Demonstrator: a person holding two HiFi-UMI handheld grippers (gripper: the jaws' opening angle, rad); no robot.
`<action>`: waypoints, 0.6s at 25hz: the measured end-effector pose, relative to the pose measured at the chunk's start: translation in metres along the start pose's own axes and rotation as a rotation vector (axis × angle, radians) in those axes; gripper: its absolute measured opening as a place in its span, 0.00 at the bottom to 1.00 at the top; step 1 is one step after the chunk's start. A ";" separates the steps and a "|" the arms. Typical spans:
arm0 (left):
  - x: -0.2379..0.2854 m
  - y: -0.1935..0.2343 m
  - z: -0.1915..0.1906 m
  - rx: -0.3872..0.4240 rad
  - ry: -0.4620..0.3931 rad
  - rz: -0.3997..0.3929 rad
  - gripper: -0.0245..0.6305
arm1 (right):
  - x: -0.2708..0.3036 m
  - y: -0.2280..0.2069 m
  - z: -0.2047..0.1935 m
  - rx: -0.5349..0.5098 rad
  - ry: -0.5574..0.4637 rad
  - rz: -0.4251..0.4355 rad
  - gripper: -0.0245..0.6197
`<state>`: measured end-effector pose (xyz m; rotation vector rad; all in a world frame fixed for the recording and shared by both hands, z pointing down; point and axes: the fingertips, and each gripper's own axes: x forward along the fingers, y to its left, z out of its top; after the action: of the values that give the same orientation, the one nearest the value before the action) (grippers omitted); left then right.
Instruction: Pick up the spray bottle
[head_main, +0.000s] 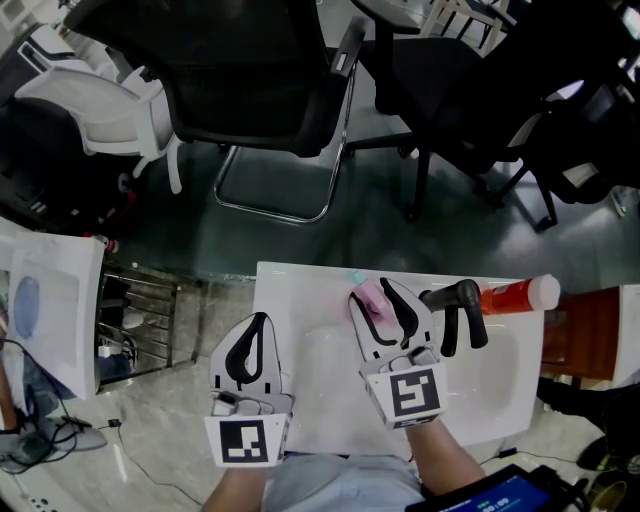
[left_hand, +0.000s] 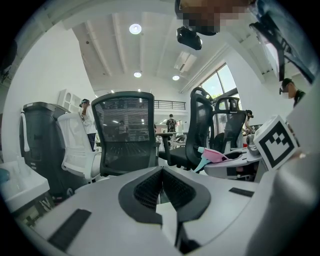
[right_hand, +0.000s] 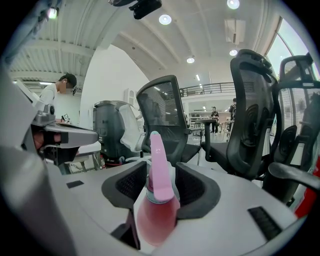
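Observation:
A pink spray bottle (head_main: 368, 298) stands on the white table (head_main: 300, 400), its trigger head pointing away from me. My right gripper (head_main: 373, 290) is around it, and in the right gripper view the black pads (right_hand: 131, 186) lie against both sides of the spray bottle's (right_hand: 156, 210) neck and collar. From the left gripper view the spray bottle (left_hand: 216, 155) shows off to the right. My left gripper (head_main: 258, 322) rests at the table's left edge with its jaws together and nothing between them (left_hand: 161, 175).
An orange bottle with a white cap (head_main: 515, 294) lies at the table's far right, with a black handle-shaped object (head_main: 458, 305) beside it. Black office chairs (head_main: 260, 90) stand beyond the table. A wire rack (head_main: 140, 310) is on the floor to the left.

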<state>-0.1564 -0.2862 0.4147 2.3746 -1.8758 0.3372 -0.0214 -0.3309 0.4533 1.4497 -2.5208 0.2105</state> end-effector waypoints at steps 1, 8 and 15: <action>0.000 0.000 0.000 0.000 -0.002 0.000 0.06 | 0.000 0.000 0.000 -0.001 0.001 -0.001 0.33; 0.000 0.000 0.002 -0.003 -0.006 0.000 0.06 | 0.000 0.000 -0.002 0.003 0.016 -0.005 0.32; -0.002 -0.002 0.002 0.001 -0.006 0.004 0.06 | -0.001 0.000 -0.006 -0.005 0.021 -0.005 0.30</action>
<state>-0.1547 -0.2842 0.4127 2.3756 -1.8843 0.3314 -0.0200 -0.3285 0.4589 1.4448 -2.4991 0.2164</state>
